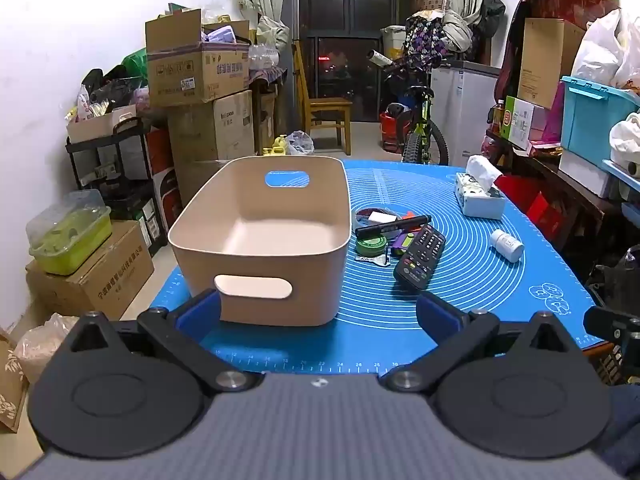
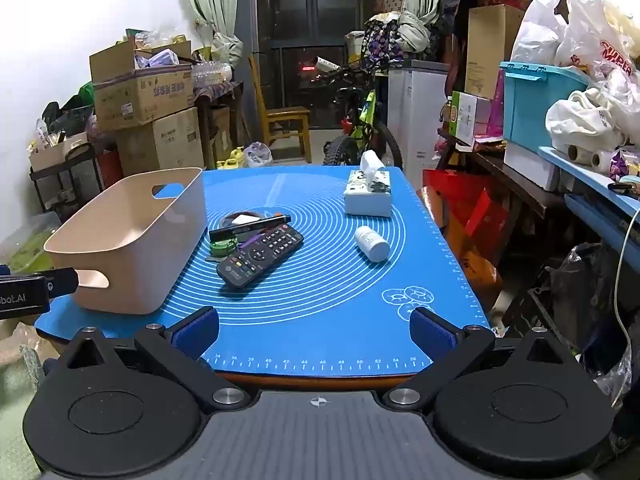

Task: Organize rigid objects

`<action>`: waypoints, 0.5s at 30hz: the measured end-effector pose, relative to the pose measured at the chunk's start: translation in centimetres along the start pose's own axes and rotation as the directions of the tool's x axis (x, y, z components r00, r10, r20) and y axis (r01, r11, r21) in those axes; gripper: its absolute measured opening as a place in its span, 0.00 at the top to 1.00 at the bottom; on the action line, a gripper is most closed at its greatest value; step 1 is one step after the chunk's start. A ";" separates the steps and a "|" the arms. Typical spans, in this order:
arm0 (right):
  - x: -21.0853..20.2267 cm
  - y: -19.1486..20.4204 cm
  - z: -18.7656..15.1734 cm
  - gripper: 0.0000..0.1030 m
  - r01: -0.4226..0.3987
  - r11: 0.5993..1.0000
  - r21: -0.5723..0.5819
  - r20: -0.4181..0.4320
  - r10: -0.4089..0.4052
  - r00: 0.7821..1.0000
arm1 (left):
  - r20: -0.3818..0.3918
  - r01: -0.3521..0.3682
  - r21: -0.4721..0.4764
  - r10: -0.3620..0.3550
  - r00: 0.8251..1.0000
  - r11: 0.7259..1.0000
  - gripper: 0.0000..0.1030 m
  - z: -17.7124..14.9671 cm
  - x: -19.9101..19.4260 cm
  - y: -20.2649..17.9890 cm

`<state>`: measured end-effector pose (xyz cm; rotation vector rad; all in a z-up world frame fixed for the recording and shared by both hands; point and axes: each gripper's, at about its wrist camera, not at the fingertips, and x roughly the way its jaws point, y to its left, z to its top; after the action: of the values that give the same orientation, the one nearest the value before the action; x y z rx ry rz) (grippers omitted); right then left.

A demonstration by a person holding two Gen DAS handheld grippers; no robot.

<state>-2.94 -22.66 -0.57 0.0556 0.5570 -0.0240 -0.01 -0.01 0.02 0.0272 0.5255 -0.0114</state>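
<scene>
Right wrist view: left claw [image 2: 60,282] housing reads "bot.AI".

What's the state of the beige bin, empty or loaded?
Empty. The left wrist view looks into the beige bin and shows only bare floor; the remote lies on the mat outside it.

Left hand-held gripper [image 1: 318,312]: grey ribbed housing at the base, marked with a small crosshair symbol. Two black round discs are seen at either side, each topped by a triangular cut-out. Black link arms are pinned with silver screws and end in blue pads. Right hand-held gripper [image 2: 314,330]: the same build is noted, grey ribbed body, black discs, silver pins, blue fingers [image 2: 196,332]. White lettering is seen on the left unit's black side in the right wrist view.
</scene>
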 end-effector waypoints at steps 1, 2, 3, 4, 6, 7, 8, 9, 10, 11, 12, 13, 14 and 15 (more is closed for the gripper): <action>0.0 0.0 0.0 0.02 0.000 1.000 -0.001 -0.001 0.000 1.000 | -0.010 0.005 -0.011 -0.005 1.000 1.000 0.01 0.0 0.1 0.1; 0.0 0.0 0.0 0.02 0.002 1.000 -0.005 0.010 -0.002 1.000 | -0.005 0.003 -0.006 -0.003 1.000 1.000 0.01 0.0 0.0 0.1; 0.0 0.0 0.0 0.02 0.002 1.000 -0.005 0.008 -0.002 1.000 | -0.006 0.001 -0.007 -0.001 1.000 1.000 0.01 0.0 0.1 0.1; 0.0 0.0 0.0 0.02 0.003 1.000 -0.005 0.007 -0.003 1.000 | -0.007 0.001 -0.008 -0.002 1.000 1.000 0.01 0.0 0.1 0.1; -0.1 0.0 0.0 0.02 0.002 1.000 -0.005 0.005 -0.002 1.000 | -0.001 -0.001 -0.001 0.001 1.000 1.000 0.01 0.0 0.0 0.0; 0.0 0.0 0.0 0.02 0.002 1.000 -0.004 0.002 -0.002 1.000 | 0.001 -0.001 0.000 0.001 1.000 1.000 0.01 0.0 -0.1 -0.1; 0.1 0.0 0.0 0.02 0.001 1.000 -0.003 0.001 -0.001 1.000 | -0.002 0.002 -0.003 -0.002 1.000 1.000 0.01 0.0 0.0 0.0; 0.1 0.0 -0.1 0.02 0.001 1.000 -0.003 0.001 -0.001 1.000 | -0.001 0.001 -0.002 -0.001 1.000 1.000 0.01 0.0 0.0 0.0; 0.1 0.1 -0.1 0.02 0.001 1.000 -0.004 0.001 -0.001 1.000 | -0.002 0.001 -0.002 -0.001 1.000 1.000 0.01 0.0 0.0 0.0; -0.1 0.4 0.0 0.02 0.001 1.000 -0.006 0.000 -0.001 1.000 | -0.001 0.000 -0.001 0.000 1.000 1.000 0.01 0.0 0.0 0.0; -0.1 0.4 -0.1 0.02 0.001 1.000 -0.006 0.000 -0.001 1.000 | 0.000 0.000 -0.001 0.000 1.000 1.000 0.01 0.0 0.0 0.0; -0.1 0.5 -0.1 0.02 0.002 1.000 -0.007 0.000 -0.002 1.000 | 0.001 0.000 -0.001 0.000 1.000 1.000 0.01 0.1 0.0 0.1; -0.1 0.5 -0.1 0.02 0.003 1.000 -0.008 0.001 -0.003 1.000 | 0.000 0.001 0.001 -0.001 1.000 1.000 0.01 -0.1 0.0 -0.3; -0.1 0.3 -0.1 0.02 0.001 1.000 -0.008 0.001 -0.001 1.000 | 0.000 0.000 0.001 0.000 1.000 1.000 0.01 -0.2 0.0 -0.4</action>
<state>-3.09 -22.32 -0.59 0.0476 0.5565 -0.0223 -0.10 -0.36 -0.11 0.0284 0.5253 -0.0122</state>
